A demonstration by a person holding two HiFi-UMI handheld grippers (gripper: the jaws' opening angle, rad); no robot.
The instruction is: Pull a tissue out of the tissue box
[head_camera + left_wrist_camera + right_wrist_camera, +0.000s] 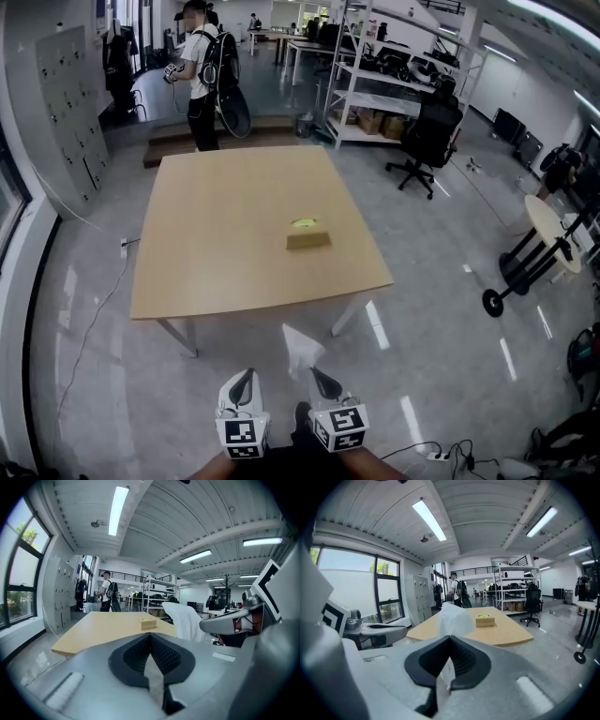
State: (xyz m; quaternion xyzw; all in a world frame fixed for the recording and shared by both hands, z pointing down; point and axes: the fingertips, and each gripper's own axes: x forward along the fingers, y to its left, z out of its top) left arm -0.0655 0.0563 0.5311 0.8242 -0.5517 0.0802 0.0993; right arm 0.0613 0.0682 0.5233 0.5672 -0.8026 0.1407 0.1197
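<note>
The right gripper (322, 380) is clamping its two black ribbed jaws on the lower part of a white, crumpled paper tissue (302, 349). The rest of the sheet is standing loosely above the jaw tips, touching nothing else, over the grey floor just off the near table edge. Pinching the sheet at one end is probably letting the thin paper drape freely rather than bunch or tear.

The left gripper (242, 386) is sitting just beside the right one. Its jaws are pressed together with nothing between them, so it appears to be doing no holding work at this stage.

The small tan cardboard tissue box (307, 239) is sitting near the middle of the light wooden square table (225, 253), well apart from both grippers. Nothing is bracing it. Since the tissue is showing no connection to the box, the extraction is judged to be complete.

A yellow-green patch is showing on the box top, but it is too small to read. The marker cubes are showing only black-and-white square patterns, with no legible text.
</note>
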